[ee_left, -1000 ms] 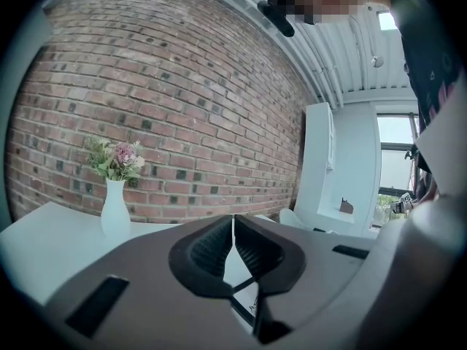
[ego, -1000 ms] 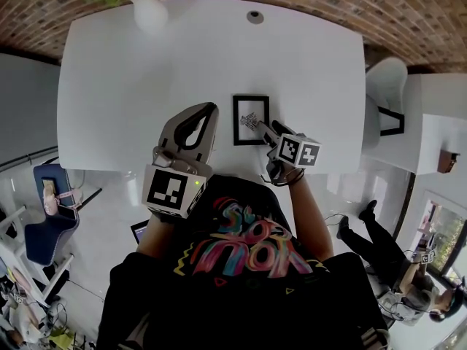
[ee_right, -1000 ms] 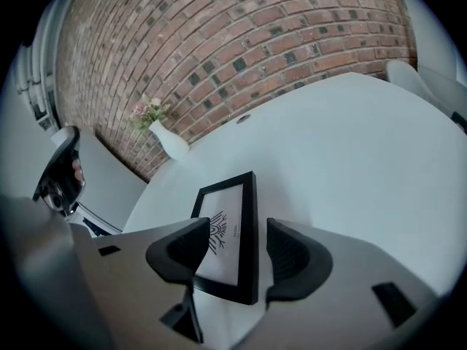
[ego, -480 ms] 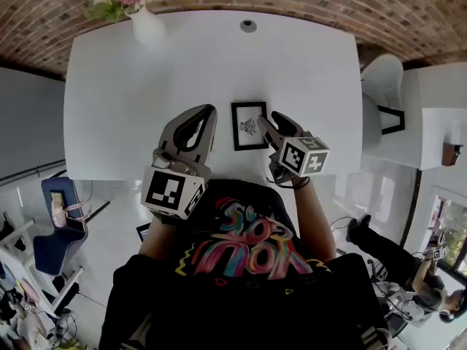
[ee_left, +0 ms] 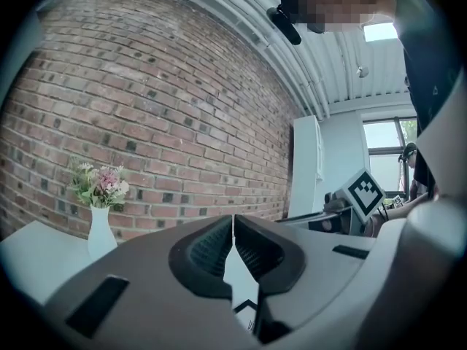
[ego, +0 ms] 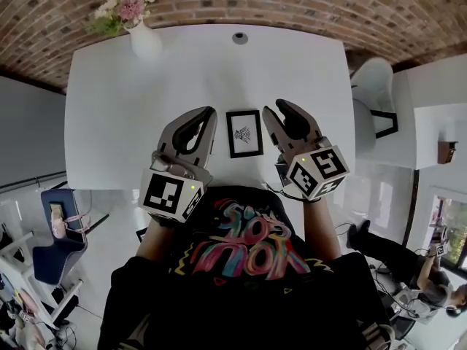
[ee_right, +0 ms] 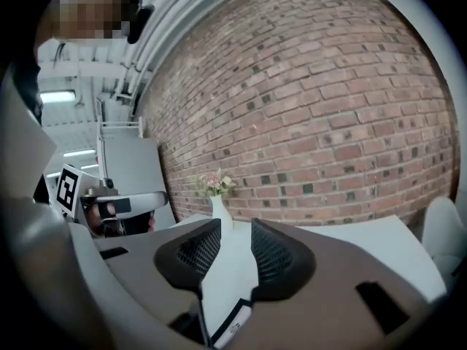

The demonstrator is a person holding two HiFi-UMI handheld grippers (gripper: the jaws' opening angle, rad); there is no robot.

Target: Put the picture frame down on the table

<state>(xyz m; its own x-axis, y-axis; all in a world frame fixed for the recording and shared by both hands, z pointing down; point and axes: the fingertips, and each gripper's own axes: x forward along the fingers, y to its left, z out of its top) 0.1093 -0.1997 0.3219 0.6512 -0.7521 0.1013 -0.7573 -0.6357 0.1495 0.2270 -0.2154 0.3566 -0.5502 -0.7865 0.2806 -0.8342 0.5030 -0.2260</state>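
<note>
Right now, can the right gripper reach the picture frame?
Probably yes. The picture frame lies flat on the table just left of the right gripper, whose jaws are apart and empty. Nothing stands between them; the left gripper sits on the frame's far side.

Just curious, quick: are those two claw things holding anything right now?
Left hand-held gripper: closed, empty.
Right hand-held gripper: open, empty; the picture frame lies flat on the table between them.

Picture frame (ego: 244,133) flat on table (ego: 109,122), between left claw (ego: 210,114) and right claw (ego: 276,108); vase (ego: 144,41) far-left
</note>
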